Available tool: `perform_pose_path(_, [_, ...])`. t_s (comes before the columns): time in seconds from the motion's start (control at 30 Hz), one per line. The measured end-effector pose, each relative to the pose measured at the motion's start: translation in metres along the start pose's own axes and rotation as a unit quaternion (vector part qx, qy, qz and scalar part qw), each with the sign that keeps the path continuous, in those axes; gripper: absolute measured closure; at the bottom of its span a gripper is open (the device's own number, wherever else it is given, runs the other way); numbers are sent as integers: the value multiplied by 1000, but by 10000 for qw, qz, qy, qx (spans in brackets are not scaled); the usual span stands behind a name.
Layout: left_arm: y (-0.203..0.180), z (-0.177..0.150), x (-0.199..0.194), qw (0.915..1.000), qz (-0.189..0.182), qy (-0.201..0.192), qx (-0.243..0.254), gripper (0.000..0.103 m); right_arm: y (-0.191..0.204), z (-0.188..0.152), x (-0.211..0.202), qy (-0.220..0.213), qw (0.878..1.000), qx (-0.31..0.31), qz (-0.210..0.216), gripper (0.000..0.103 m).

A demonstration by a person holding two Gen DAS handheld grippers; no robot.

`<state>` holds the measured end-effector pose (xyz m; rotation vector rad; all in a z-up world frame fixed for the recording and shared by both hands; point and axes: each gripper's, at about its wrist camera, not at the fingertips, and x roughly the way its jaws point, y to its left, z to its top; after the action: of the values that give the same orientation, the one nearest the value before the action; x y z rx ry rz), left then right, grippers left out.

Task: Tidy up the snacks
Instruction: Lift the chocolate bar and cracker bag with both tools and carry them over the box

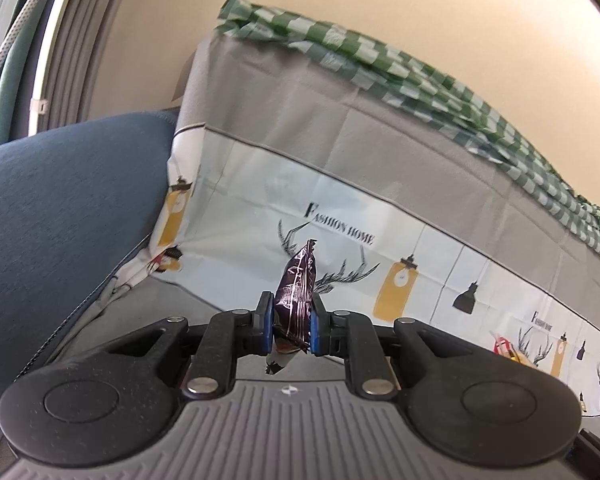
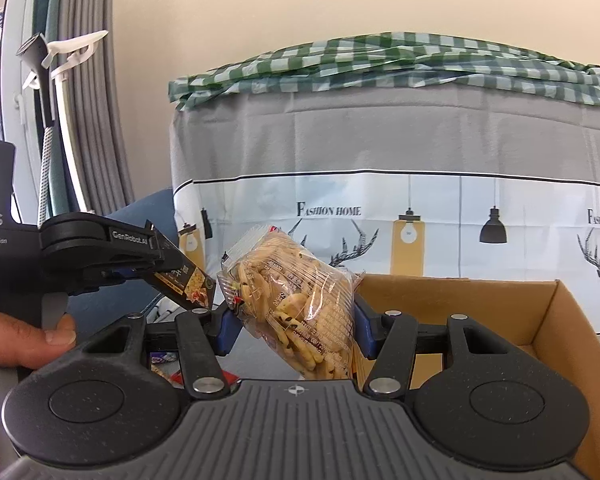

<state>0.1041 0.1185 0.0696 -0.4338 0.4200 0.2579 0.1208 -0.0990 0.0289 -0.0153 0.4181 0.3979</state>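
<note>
In the right wrist view only — a cardboard box [image 2: 560,320] beside the right gripper [image 2: 296,330].

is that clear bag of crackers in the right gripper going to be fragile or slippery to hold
Probably fragile: the clear bag of crackers shows thin loose pieces that could crack under a hard squeeze. The glossy, crinkled film looks slippery, so it may slide between the fingers. It hangs tilted in the right gripper, so it likely sags rather than staying stiff.
</note>
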Motion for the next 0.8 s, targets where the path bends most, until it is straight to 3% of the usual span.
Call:
perform_pose_path(0.43, [-41, -4, -18, 9947, -693, -667, 373, 85, -38, 5, -9, -112, 9977, 309, -600, 46])
perform_pose_path(0.8, [-73, -14, -30, 9859, -1285, -901, 586, 85, -64, 6, -16, -214, 9925, 560, -1068, 45])
